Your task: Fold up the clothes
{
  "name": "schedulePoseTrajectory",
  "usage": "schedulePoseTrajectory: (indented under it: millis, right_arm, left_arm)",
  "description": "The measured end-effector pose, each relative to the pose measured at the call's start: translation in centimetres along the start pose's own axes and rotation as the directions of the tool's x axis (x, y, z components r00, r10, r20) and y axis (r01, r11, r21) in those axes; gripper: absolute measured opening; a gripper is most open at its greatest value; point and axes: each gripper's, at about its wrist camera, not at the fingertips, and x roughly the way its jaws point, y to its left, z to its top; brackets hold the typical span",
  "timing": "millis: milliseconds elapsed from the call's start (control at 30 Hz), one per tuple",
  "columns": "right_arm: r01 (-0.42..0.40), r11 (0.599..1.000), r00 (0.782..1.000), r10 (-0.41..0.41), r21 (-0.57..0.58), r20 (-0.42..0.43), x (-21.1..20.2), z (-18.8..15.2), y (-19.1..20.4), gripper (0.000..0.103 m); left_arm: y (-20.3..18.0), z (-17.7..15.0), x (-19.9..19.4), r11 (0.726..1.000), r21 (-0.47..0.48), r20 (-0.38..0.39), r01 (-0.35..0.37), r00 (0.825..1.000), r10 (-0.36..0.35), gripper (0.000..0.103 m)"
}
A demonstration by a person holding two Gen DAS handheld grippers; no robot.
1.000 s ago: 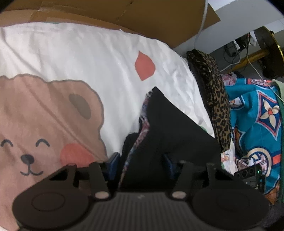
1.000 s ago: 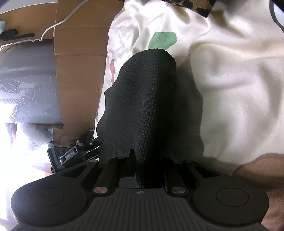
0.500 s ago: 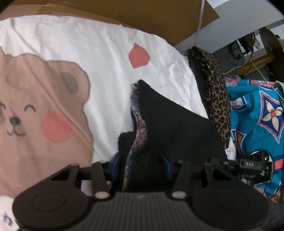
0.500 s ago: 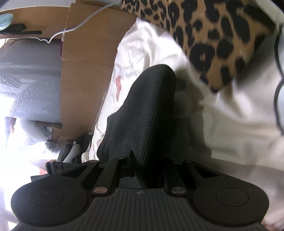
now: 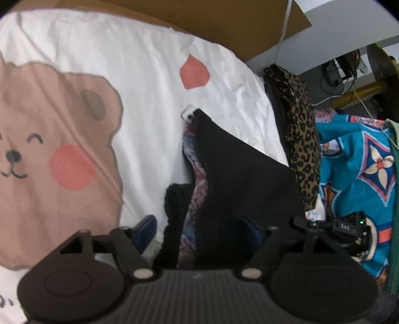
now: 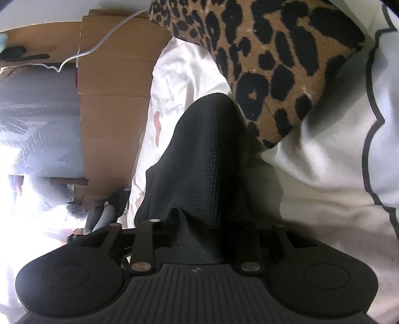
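Note:
A folded black garment [image 5: 239, 174] with a patterned purple lining lies on the white bear-print bedsheet [image 5: 139, 69]. My left gripper [image 5: 197, 229] is open; its blue pads [image 5: 144, 229] stand wide apart on either side of the garment's near edge. My right gripper [image 6: 199, 224] is shut on the black knit cloth [image 6: 199, 154], which rises from the jaws and drapes toward a leopard-print garment [image 6: 269, 57].
The leopard-print garment [image 5: 299, 129] lies at the bed's right edge, beside a blue patterned cloth [image 5: 359, 164]. Cardboard [image 5: 199, 22] lines the far side of the bed. The right gripper [image 5: 344, 229] shows at lower right in the left wrist view.
My left gripper has opened and let go of the black garment. My right gripper has moved with the cloth toward the leopard-print garment, which now fills the top of its view.

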Motion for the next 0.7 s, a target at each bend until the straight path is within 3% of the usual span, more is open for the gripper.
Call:
schedulePoseTrajectory:
  millis: [267,333,400,433,500,633,700]
  right_arm:
    - [-0.017,0.999,0.999,0.018,0.028,-0.037,0.6,-0.9,-1.1,0.038]
    - [-0.019,0.999,0.999,0.02,0.027,-0.049,1.0,-1.2,-1.2,0.038]
    - [-0.018,1.0,0.998,0.019,0.017,-0.056,1.2,-1.5,-1.1,0.037]
    - [-0.018,1.0,0.998,0.019,0.011,-0.057,1.2,-1.5,-1.0,0.037]
    - [-0.024,1.0,0.998,0.024,-0.005,-0.056,1.2,-1.6,-0.7,0.027]
    - [-0.046,0.998,0.997,0.044,-0.032,-0.058,1.0,-1.5,0.0,0.022]
    - [-0.048,0.998,0.997,0.046,-0.039,-0.06,0.8,-1.6,0.1,0.024]
  left_arm:
    - [-0.6,0.2,2.0,0.995,0.046,-0.017,0.088,0.996,-0.088,0.093]
    - [-0.9,0.4,2.2,0.994,0.063,-0.02,0.093,0.996,-0.092,0.087]
    - [-1.0,0.6,2.2,0.993,0.09,-0.025,0.078,0.997,-0.076,0.066]
    - [-0.8,0.7,2.1,0.992,0.098,-0.029,0.076,0.997,-0.073,0.063]
    - [-0.6,0.7,1.6,0.989,0.122,-0.034,0.084,0.996,-0.08,0.049]
    - [-0.6,0.8,0.9,0.987,0.131,-0.031,0.094,0.995,-0.09,0.046]
    - [-0.6,0.8,1.2,0.99,0.113,-0.04,0.08,0.996,-0.076,0.055]
